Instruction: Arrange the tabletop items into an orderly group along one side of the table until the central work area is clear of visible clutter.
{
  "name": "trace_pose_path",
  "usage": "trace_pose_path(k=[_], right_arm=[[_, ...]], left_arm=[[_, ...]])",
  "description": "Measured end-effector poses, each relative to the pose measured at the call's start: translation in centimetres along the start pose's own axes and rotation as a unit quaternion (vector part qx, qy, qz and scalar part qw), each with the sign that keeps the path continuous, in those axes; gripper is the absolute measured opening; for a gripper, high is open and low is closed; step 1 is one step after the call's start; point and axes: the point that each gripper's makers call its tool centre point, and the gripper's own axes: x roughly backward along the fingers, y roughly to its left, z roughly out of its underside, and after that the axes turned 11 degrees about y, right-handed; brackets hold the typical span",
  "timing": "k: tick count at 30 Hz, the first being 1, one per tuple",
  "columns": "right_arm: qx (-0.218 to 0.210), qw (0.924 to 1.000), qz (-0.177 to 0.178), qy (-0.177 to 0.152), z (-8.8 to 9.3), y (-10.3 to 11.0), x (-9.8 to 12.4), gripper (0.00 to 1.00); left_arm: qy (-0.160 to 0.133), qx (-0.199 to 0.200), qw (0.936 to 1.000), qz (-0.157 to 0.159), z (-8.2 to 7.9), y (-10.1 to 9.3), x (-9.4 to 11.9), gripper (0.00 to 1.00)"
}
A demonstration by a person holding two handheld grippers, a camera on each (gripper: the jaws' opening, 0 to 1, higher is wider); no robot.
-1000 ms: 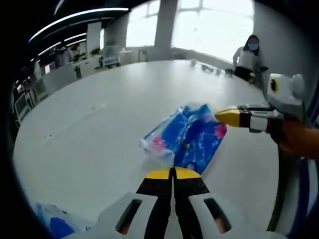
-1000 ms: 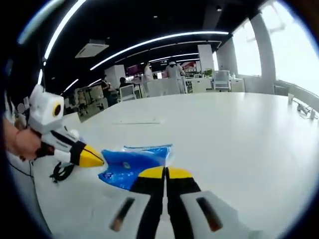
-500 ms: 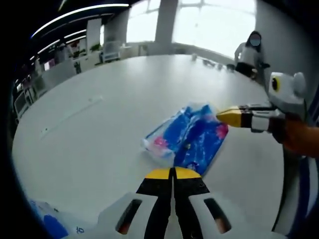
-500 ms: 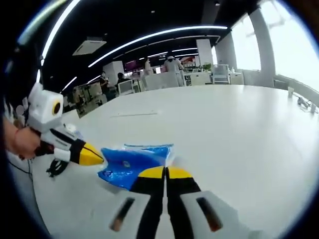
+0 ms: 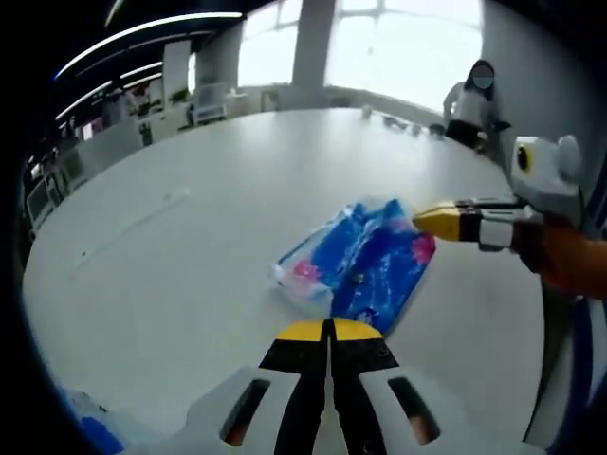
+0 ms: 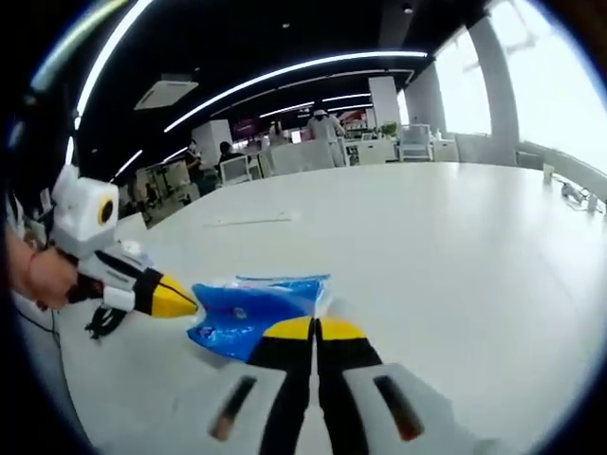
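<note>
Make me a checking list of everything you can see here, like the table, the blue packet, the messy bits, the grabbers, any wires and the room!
Surface: big white table, mostly bare.
Job's things: blue plastic packet with pink and white print, lying flat near the table's edge; also in the right gripper view.
Clutter: long thin pale strip lying on the table further out; another blue and white packet at the near edge.
Grippers: left gripper jaws together, nothing held; right gripper jaws together, nothing held, its yellow tip at the packet's edge.
Cables: dark cord loop near the table edge.
Surroundings: open office with desks, ceiling light strips, large windows, people standing far off.
</note>
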Motion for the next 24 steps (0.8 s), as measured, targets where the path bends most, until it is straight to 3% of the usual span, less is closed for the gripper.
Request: trace_pose_path(k=[10,24], right_arm=[[0.0,0.9999,-0.005,0.011,0.8,0.3,-0.9,0.0],[-0.001,0.9997,-0.003,0.026,1.8,0.5,-1.3,0.0]], left_arm=[[0.013,0.004,0.9999,-0.002,1.4,0.1,-0.4,0.0],[0.009,0.004,0.9999,-0.004,1.3,0.1,-0.5,0.0]])
